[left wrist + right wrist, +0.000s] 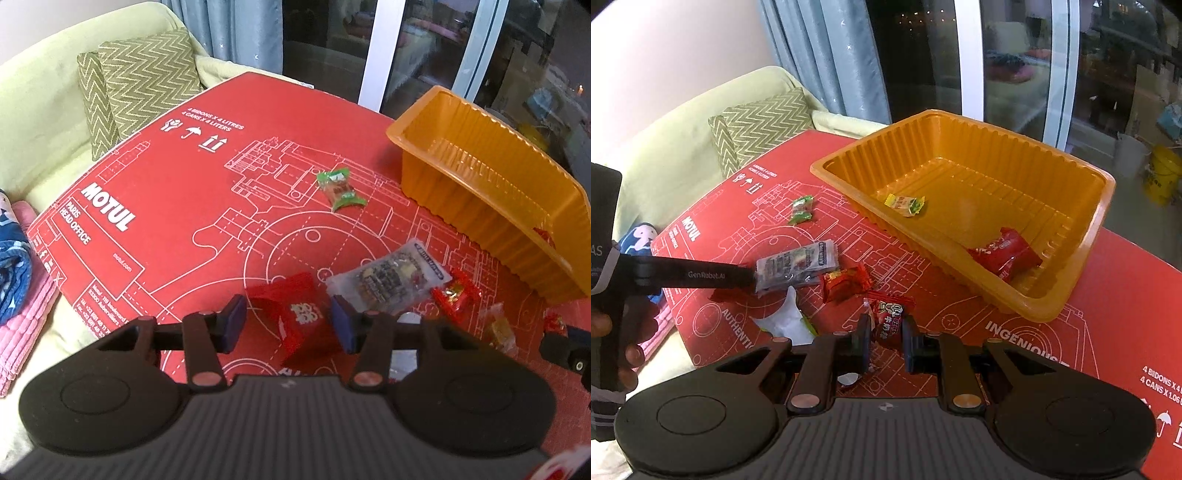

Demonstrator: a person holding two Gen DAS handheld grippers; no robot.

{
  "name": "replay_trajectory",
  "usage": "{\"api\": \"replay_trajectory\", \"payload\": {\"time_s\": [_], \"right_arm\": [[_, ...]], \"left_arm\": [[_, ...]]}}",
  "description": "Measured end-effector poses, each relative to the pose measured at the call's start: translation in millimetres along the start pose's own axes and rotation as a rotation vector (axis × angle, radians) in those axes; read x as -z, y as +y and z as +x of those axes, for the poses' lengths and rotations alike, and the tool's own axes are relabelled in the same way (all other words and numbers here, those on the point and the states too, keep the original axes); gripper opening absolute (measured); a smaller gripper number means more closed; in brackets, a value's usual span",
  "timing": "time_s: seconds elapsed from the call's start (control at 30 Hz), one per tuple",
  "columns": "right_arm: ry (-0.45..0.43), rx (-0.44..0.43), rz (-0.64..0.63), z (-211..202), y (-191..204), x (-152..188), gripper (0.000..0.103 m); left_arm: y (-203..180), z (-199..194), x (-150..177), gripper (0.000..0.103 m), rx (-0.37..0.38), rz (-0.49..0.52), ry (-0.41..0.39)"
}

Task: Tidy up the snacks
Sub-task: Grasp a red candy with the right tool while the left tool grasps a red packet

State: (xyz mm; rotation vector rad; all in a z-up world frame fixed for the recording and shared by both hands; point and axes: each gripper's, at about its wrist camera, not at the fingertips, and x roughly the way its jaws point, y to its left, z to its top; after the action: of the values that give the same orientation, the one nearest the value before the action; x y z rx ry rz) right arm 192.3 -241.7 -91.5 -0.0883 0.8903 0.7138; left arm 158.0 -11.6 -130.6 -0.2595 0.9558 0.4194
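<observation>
Right tool (885, 345): pressed together on a red wrapped candy (891, 322), pinching it near the wrapper's lower half; the printed top stands clear above the pads.
Left tool (288, 323): spread part-way, nothing pinched; a red packet (295, 317) lies between the pads, and whether they touch it cannot be told.
Surface: a red printed carton (177, 192) serves as the counter; its left edge drops off toward a sofa (40, 122).
Orange tray (1071, 280): far right on the carton, open-topped, thin ribbed plastic; judged light and likely to slide if bumped.
Tray contents: a yellow-green candy (905, 203) and a red candy (1004, 254); most of the floor is bare.
Loose snacks: a silver sachet (391, 277) just right of the left tool, a green candy (340, 188) farther off, a second red candy (846, 282) near the middle.
Handling: all items judged light, soft and crinkly; foil wrappers may be slippery.
Grasp point: take the body of each piece, not the twisted ends, which may tear or slip out.
Open room: the path from the held candy to the tray looks unobstructed; clear the near rim before release.
Hazard: both tools work close together near the sachet.
</observation>
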Motion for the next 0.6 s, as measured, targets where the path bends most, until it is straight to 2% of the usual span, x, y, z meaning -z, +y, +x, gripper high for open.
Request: {"api": "replay_trajectory", "payload": {"time_s": [0.2,0.6], "right_arm": [[0.012,-0.003,-0.004,4.1,2.0,0.7,0.017],[0.019,-0.004,-0.006,6.1,3.3,0.4,0.017]], "left_arm": [[3.4,1.7,4.7,0.029,0.007,0.021,0.001],[8.5,-2.0,7.6,0.024,0.018,0.05,-0.009]]}}
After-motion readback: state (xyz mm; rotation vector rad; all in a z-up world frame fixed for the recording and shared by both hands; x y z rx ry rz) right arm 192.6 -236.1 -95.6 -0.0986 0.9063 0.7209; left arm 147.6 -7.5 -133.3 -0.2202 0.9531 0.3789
